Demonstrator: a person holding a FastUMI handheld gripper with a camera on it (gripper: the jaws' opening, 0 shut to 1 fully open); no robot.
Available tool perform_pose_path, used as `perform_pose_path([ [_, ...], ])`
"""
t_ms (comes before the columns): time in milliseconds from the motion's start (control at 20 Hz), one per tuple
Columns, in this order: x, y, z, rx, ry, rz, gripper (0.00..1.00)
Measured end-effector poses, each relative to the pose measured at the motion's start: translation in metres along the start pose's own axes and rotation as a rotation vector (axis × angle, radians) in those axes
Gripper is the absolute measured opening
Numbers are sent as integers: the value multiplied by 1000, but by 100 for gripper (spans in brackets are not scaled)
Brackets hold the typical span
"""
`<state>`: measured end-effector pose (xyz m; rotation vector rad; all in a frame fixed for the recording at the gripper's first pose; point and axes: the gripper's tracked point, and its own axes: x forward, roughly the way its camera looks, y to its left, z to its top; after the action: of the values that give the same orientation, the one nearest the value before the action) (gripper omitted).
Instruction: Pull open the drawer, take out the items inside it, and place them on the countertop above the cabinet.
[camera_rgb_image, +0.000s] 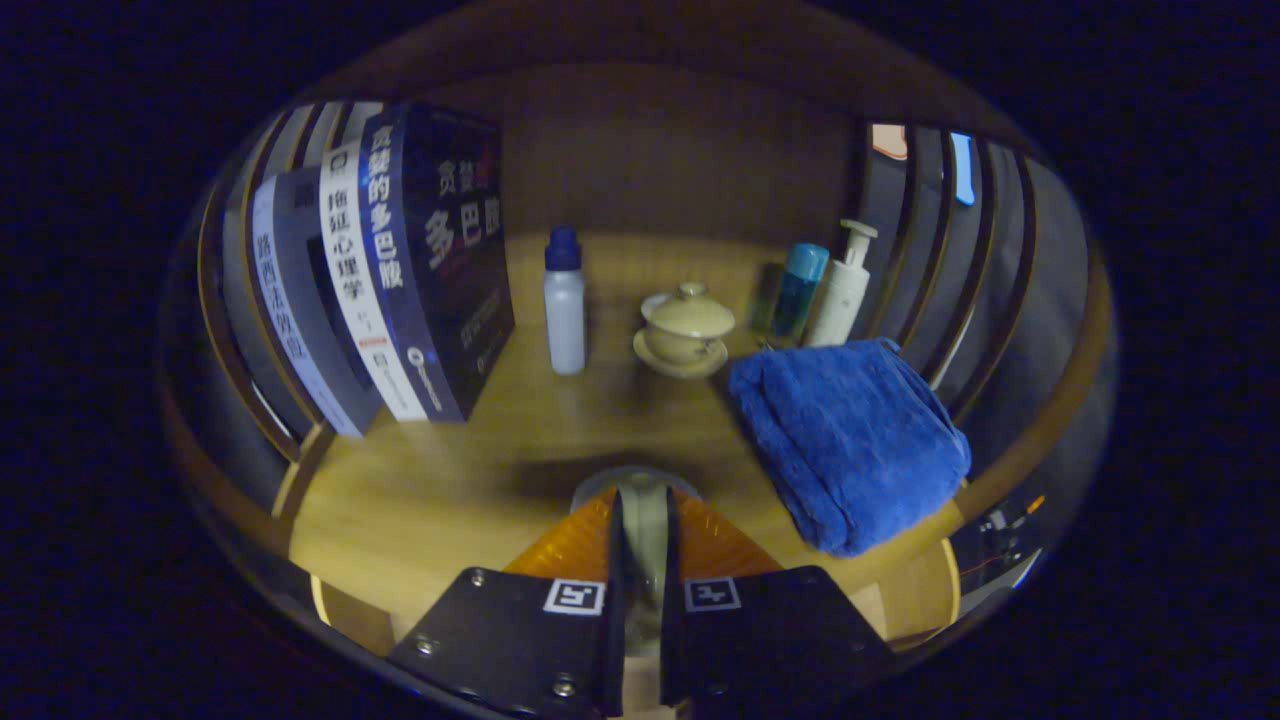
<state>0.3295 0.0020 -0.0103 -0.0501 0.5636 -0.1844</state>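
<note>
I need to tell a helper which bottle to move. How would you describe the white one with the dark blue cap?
On the wooden countertop, beyond the gripper whose fingers pinch a pale thin object, a row of upright books stands. The white plastic bottle with dark blue cap stands between them and the lidded beige teacup, alone, pumpless.

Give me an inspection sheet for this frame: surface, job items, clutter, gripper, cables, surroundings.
Surface: wooden countertop, bare patch ahead of the fingers.
Job's things: pale thin item between the fingers; kind unclear.
Clutter: upright books, white bottle, lidded cup on saucer, blue bottle, pump bottle, folded blue towel.
Grippers: hand-held gripper closed on the pale item.
Cables: nothing seen.
Surroundings: wooden back panel, slatted sides.
</note>
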Motion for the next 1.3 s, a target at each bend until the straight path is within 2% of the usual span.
perform_pose_path([
  [350,22,7,15,-49,-104,71,15],
  [600,24,8,16,-24,-108,59,15],
  [800,18,4,20,3,-189,17,15],
  [950,16,12,10,-4,-196,45,26],
  [1050,11,29,9,-30,-226,92,52],
  [1200,1,38,11,-42,-228,116,91],
  [1300,-14,45,26,-13,-276,144,95],
])
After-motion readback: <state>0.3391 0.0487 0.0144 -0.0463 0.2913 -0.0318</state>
